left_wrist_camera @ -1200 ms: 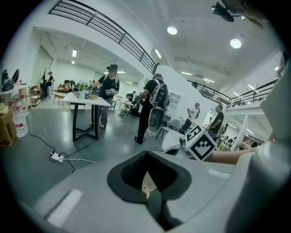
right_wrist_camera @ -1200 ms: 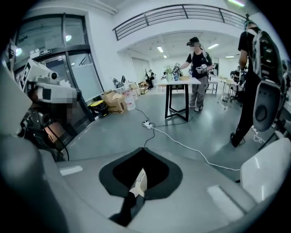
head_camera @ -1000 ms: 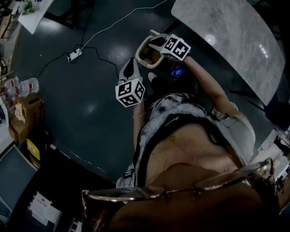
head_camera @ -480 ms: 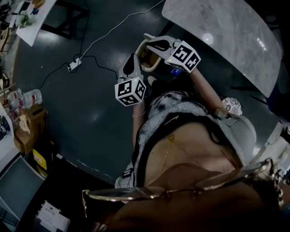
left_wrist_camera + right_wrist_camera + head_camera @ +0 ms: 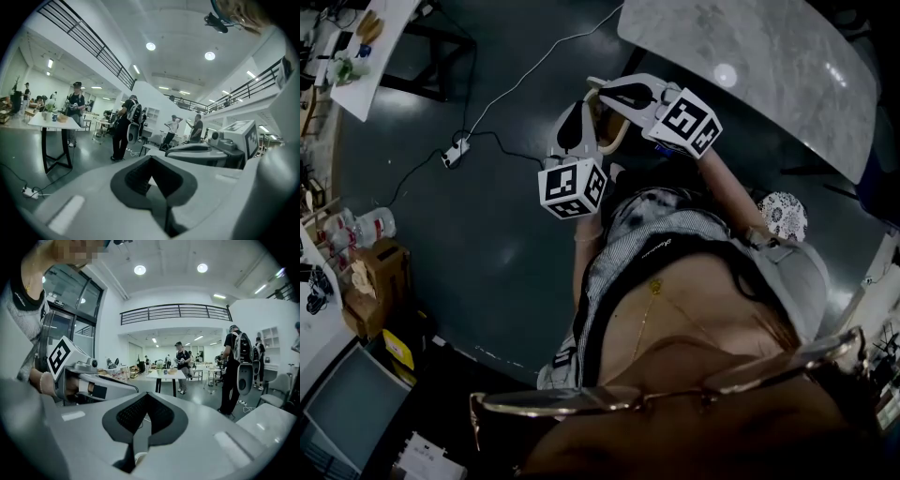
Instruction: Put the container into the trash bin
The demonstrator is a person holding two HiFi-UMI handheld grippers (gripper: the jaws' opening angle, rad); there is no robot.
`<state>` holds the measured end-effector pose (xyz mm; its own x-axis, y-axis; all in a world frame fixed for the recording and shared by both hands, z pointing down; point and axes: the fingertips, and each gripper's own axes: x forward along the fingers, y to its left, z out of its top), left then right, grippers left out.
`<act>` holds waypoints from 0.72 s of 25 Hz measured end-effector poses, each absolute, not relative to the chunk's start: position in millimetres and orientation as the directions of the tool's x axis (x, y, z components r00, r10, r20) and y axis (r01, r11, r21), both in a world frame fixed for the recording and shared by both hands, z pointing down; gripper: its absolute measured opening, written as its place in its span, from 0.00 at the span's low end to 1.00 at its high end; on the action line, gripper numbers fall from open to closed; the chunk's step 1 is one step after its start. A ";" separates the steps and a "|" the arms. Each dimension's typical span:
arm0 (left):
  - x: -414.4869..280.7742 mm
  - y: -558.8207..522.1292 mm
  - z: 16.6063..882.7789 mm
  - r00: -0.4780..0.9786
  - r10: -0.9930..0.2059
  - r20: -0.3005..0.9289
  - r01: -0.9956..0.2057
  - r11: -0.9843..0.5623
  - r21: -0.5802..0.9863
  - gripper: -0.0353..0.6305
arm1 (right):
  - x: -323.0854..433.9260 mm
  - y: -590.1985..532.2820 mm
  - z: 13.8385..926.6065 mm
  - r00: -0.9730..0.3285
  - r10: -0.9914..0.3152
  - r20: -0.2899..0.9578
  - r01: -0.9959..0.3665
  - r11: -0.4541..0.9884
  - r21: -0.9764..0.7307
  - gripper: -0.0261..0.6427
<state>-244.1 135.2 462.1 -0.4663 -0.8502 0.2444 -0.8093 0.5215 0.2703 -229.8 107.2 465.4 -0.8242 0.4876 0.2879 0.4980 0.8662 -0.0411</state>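
While carrying the container (image 5: 609, 127), pinched by its pale rim in the shut jaws of the right gripper (image 5: 143, 427) and hanging in the air above the dark floor (image 5: 487, 234) near the edge of the marble table (image 5: 750, 66), hold that pinch firm and the wrist steady. Thin rim, narrow bite: probably prone to swinging or slipping under a quick turn, so move slowly, amber inside facing up in case of leftovers. Left gripper (image 5: 152, 180) close beside the container, jaws together on nothing, contact with it impossible to judge from above; use it as a guard under the free edge, or open it and take a 2nd hold at any sign of tilt. No trash bin recognisable in any of the 3 views, so find it first, steering clear of the table and of the power strip (image 5: 455, 150) on the floor. Release only directly over the bin's mouth, low enough to avoid a bounce.
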 end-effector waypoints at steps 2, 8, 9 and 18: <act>-241.2 129.1 455.2 -0.450 -0.864 0.226 -0.825 0.499 0.266 0.05 | -227.3 103.2 458.7 -0.839 0.474 0.267 0.481 0.876 -0.040 0.08; -233.1 109.1 437.2 -0.407 -0.895 0.184 -0.858 0.443 0.258 0.05 | -218.4 90.3 441.6 -0.870 0.436 0.230 0.441 0.897 -0.031 0.08; -231.4 106.3 436.6 -0.400 -0.898 0.183 -0.862 0.436 0.258 0.05 | -216.9 87.9 440.9 -0.874 0.430 0.228 0.435 0.900 -0.030 0.08; -227.1 93.8 436.1 -0.368 -0.910 0.189 -0.877 0.407 0.254 0.05 | -213.3 73.6 441.8 -0.885 0.399 0.241 0.404 0.914 -0.028 0.08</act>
<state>-227.1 93.8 436.1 -0.3682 -0.9104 0.1887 -0.8772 0.4074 0.2542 -213.3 73.6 441.8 -0.8848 0.3986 0.2415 0.4043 0.9142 -0.0279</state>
